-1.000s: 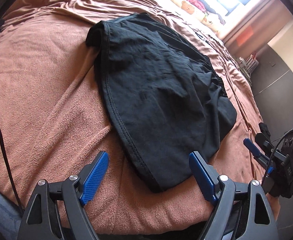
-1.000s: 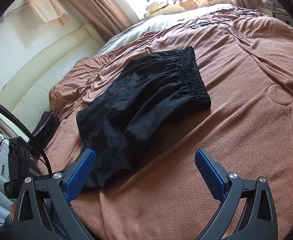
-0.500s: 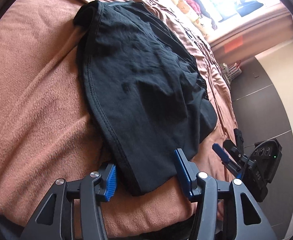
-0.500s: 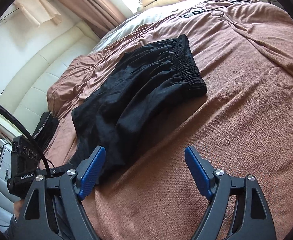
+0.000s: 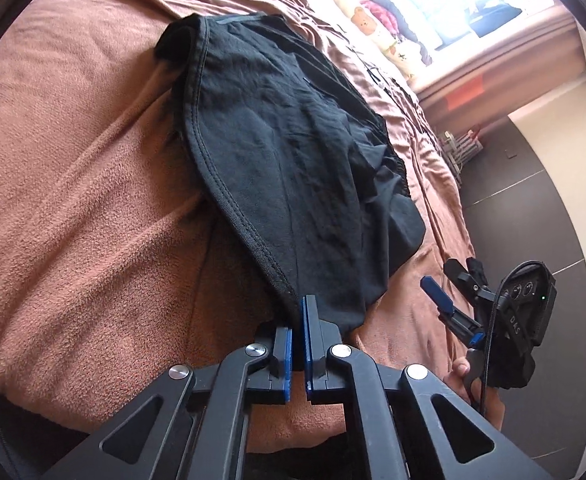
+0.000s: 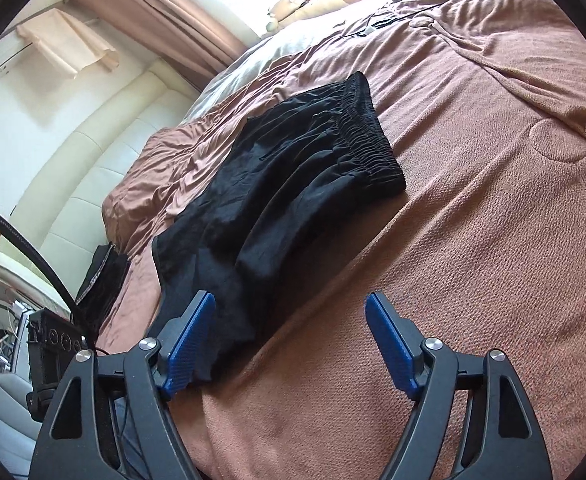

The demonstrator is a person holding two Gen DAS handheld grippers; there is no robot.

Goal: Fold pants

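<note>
Left gripper (image 5: 297, 334) — blue pads pressed together, pinching the stitched hem corner of the black crumpled fabric shorts (image 5: 293, 152), which lie flat on the brown fleece bedspread (image 5: 73, 200). Right gripper (image 6: 289, 344) — 2 jaws spread, closing; the shorts' near edge lies against its left pad, unpinched.

Both cameras sit just behind their claws and look forward and down over the near edge of the bed (image 5: 73, 208), close to its brown cover. The left wrist view faces along the black pants (image 5: 293, 168) from their hem end, toward the window. The right wrist view looks from farther right, toward the headboard. Both share the pants and the bed; the left view also catches the right claw (image 5: 449, 284).
</note>
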